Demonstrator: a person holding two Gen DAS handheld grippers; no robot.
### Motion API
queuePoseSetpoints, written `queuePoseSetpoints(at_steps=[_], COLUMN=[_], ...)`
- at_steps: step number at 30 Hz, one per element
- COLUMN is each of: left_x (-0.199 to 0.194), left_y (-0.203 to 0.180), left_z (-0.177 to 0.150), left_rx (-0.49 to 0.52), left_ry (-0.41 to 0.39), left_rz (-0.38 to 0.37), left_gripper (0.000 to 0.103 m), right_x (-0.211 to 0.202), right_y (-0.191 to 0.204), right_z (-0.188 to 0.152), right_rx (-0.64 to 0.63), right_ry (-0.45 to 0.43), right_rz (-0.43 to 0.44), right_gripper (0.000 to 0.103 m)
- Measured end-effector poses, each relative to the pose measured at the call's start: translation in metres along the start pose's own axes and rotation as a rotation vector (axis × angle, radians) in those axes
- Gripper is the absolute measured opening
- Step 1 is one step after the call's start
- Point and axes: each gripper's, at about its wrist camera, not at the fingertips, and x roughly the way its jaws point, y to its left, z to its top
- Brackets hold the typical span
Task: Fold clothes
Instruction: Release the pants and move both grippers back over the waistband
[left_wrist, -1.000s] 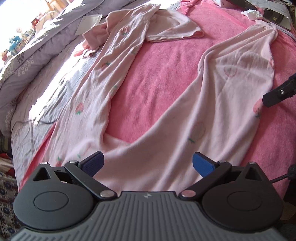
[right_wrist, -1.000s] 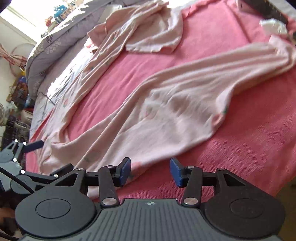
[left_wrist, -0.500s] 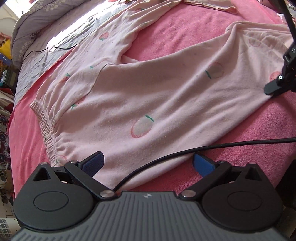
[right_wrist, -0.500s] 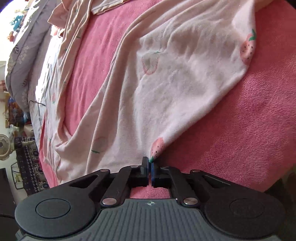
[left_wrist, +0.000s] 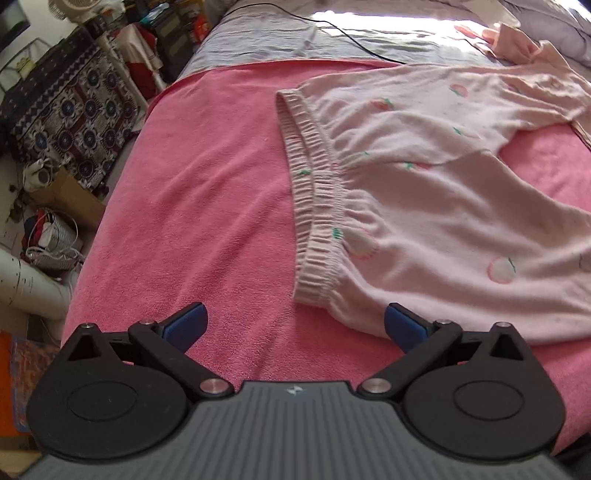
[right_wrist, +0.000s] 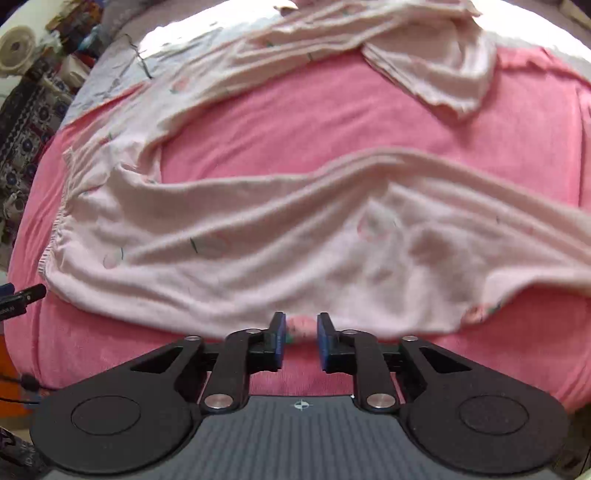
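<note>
Pink strawberry-print pyjama trousers (left_wrist: 424, 206) lie spread on the pink towel (left_wrist: 207, 177) covering the bed, elastic waistband (left_wrist: 314, 199) toward the towel's room-side end, legs running off toward the far end. A 2nd pale garment (right_wrist: 436, 62) sits crumpled beyond the trousers, near the towel's far edge.

Left gripper (left_wrist: 293, 325) hovers just off the waistband's near corner, jaws spread wide, nothing between them; probably lining up to take that corner so the trousers can be folded. Right gripper (right_wrist: 299, 338) is at the trousers' near hem, jaws opening, a strawberry-print bit of hem (right_wrist: 298, 326) between the pads w/ visible gaps each side, so it looks let go, not pinched. Likely the hem was set down to flatten the near leg on the towel.

Vs half a sec ago: right pads were pressed together on that same strawberry corner; now parted. Left view then showed mid-trousers w/ a black cable across; now it has swung to the waistband end, w/ the room clutter (left_wrist: 66, 122) beside the bed in sight.
</note>
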Motion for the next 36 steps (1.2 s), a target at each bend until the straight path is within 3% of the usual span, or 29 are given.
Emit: queuePoseSetpoints(at_steps=[2, 5, 9, 12, 15, 17, 19, 21, 23, 25, 27, 31, 33, 35, 36], left_x=[0.012, 0.031, 0.045, 0.038, 0.024, 0.014, 0.004, -0.005, 0.001, 0.018, 0.036, 0.03, 0.026, 0.017, 0.013], left_y=[0.011, 0.016, 0.008, 0.01, 0.02, 0.021, 0.013, 0.003, -0.003, 0.005, 0.015, 0.024, 0.019, 0.009, 0.003], left_z=[0.005, 0.008, 0.003, -0.003, -0.01, -0.01, -0.003, 0.002, 0.011, 0.01, 0.005, 0.004, 0.014, 0.031, 0.039], left_rx=[-0.079, -0.156, -0.182, -0.151, -0.128, -0.105, -0.048, 0.014, 0.055, 0.054, 0.044, 0.014, 0.039, 0.049, 0.056], left_ry=[0.026, 0.078, 0.129, 0.126, 0.126, 0.107, 0.064, 0.015, 0.006, 0.069, 0.144, 0.122, 0.073, -0.027, -0.079], left_rz=[-0.023, -0.022, 0.033, 0.088, 0.141, 0.168, 0.213, 0.264, 0.35, 0.404, 0.425, 0.435, 0.456, 0.378, 0.314], left_gripper=[0.103, 0.103, 0.103, 0.103, 0.103, 0.103, 0.103, 0.103, 0.103, 0.103, 0.103, 0.103, 0.103, 0.103, 0.103], right_x=[0.009, 0.039, 0.088, 0.083, 0.079, 0.08, 0.075, 0.06, 0.051, 0.058, 0.073, 0.075, 0.071, 0.066, 0.062], right_y=[0.031, 0.081, 0.135, 0.156, 0.153, 0.142, 0.13, 0.116, 0.103, 0.092, 0.08, 0.078, 0.088, 0.097, 0.1], right_z=[0.015, 0.027, 0.016, -0.014, -0.018, -0.012, -0.002, 0.016, 0.032, 0.042, 0.042, 0.015, 0.006, 0.002, 0.004], right_rx=[-0.157, -0.316, -0.285, -0.37, -0.399, -0.353, -0.299, -0.277, -0.262, -0.269, -0.284, -0.399, -0.497, -0.576, -0.594], right_ry=[-0.053, -0.06, 0.101, 0.061, 0.133, 0.231, 0.244, 0.138, 0.038, 0.008, 0.025, 0.054, 0.138, 0.205, 0.191], right_rz=[0.006, 0.085, 0.193, 0.128, 0.169, 0.229, 0.253, 0.214, 0.152, 0.081, 0.022, -0.006, 0.07, 0.154, 0.163], right_gripper=[0.033, 0.033, 0.027, 0.028, 0.028, 0.028, 0.026, 0.027, 0.035, 0.048, 0.049, 0.051, 0.051, 0.055, 0.055])
